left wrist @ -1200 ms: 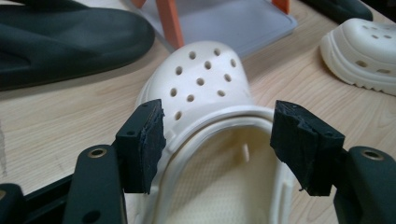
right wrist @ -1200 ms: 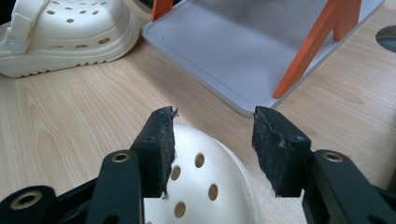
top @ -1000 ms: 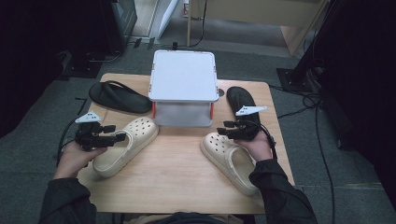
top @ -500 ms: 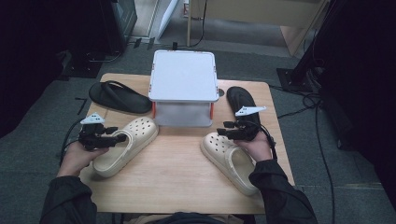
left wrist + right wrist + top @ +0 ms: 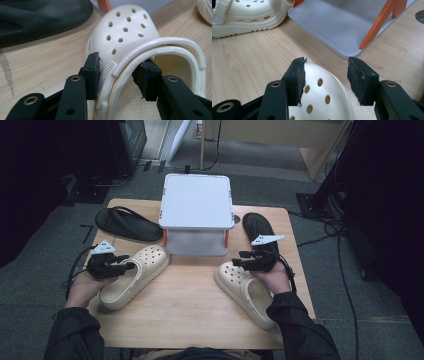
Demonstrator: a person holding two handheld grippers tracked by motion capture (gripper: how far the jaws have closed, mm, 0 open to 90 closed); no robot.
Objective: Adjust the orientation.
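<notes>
Left gripper (image 5: 118, 75) has its jaws astride the side wall and strap of the left cream clog (image 5: 131, 276), one pad outside against the ribbed strap end, the other inside the opening; jaws have just been closing and the outer pad looks to be touching, the inner one close, firm clamp not certain. Right gripper (image 5: 325, 81) has jaws apart, hovering over the holed toe of the right cream clog (image 5: 246, 291), nothing pinched. To do this step well, I'd say: finish the left squeeze low on the wall where strap and rim overlap so the soft foam doesn't fold out, then lift level; the right one should drop and take the rim or side wall, since the rounded toe would likely slip. Both clogs lie on the wooden table (image 5: 195, 320), left one angled toward the grey box (image 5: 196, 202) with orange legs at the table's far middle, right one just beside its front corner. Two black sandals (image 5: 122, 222) flank the box, one on each side. Grey carpet floor, cables, dark gear around.
</notes>
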